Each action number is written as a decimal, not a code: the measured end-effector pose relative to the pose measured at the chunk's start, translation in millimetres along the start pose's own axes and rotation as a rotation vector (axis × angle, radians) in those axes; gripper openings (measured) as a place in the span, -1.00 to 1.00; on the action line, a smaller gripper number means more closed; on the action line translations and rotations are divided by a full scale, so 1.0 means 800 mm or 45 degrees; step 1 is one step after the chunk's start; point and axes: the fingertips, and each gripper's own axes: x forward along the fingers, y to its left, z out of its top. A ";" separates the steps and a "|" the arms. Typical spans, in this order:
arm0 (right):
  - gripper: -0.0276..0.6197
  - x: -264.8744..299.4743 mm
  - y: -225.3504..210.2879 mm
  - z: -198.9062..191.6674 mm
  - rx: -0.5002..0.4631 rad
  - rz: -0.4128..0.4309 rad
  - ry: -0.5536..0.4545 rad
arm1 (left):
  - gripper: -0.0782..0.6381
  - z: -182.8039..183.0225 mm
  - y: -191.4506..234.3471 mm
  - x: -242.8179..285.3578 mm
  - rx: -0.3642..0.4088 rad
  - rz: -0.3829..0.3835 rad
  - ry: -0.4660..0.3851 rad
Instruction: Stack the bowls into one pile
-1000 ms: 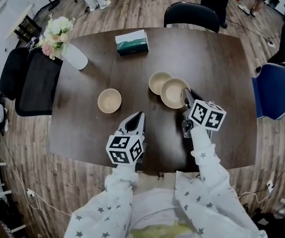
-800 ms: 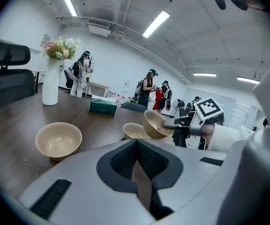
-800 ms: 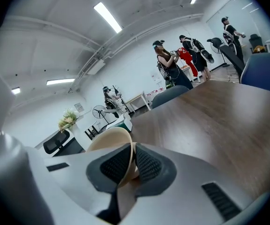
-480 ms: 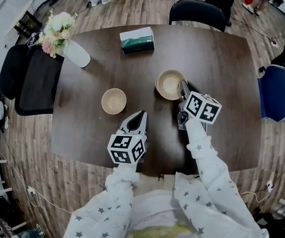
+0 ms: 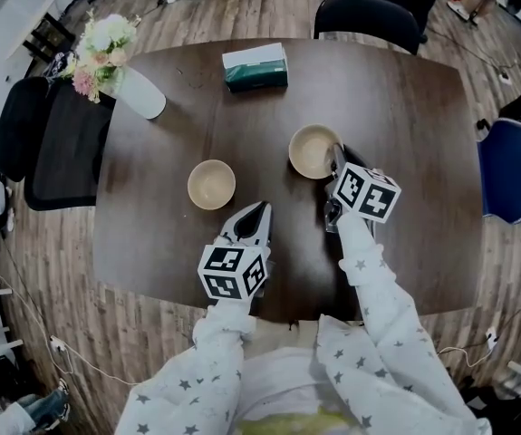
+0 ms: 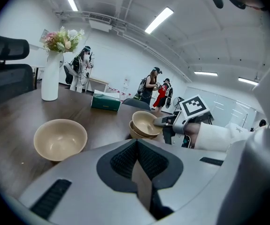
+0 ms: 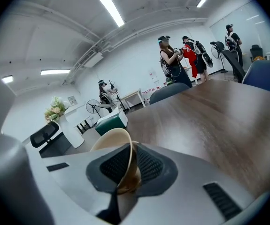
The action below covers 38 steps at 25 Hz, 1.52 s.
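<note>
Beige bowl (image 5: 313, 149) rim clamped in right hand-held gripper (image 7: 125, 165), atop second bowl (image 6: 134, 134).

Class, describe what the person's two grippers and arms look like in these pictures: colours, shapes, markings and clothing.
The left gripper and the right gripper look alike. Each has pale grey jaws that taper to a point and are lined with black ribbed pads. Each carries a cube with black-and-white square markers on its faces. Both arms are in loose white sleeves printed with small grey stars.

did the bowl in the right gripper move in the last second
Yes. The held bowl moved left, toward the tissue box, from beside the lower bowl to on top of it.
</note>
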 end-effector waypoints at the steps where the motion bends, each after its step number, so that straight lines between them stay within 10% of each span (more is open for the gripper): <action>1: -0.78 0.000 -0.001 -0.002 -0.013 -0.006 0.004 | -0.71 -0.001 0.000 0.001 0.000 -0.001 0.002; 24: -0.41 0.003 0.014 -0.004 -0.230 0.019 -0.011 | -0.71 0.002 0.004 0.003 -0.001 -0.005 -0.003; 38: -0.75 -0.053 0.038 0.009 -0.238 0.194 -0.137 | -0.71 0.011 -0.012 -0.026 0.000 0.090 -0.088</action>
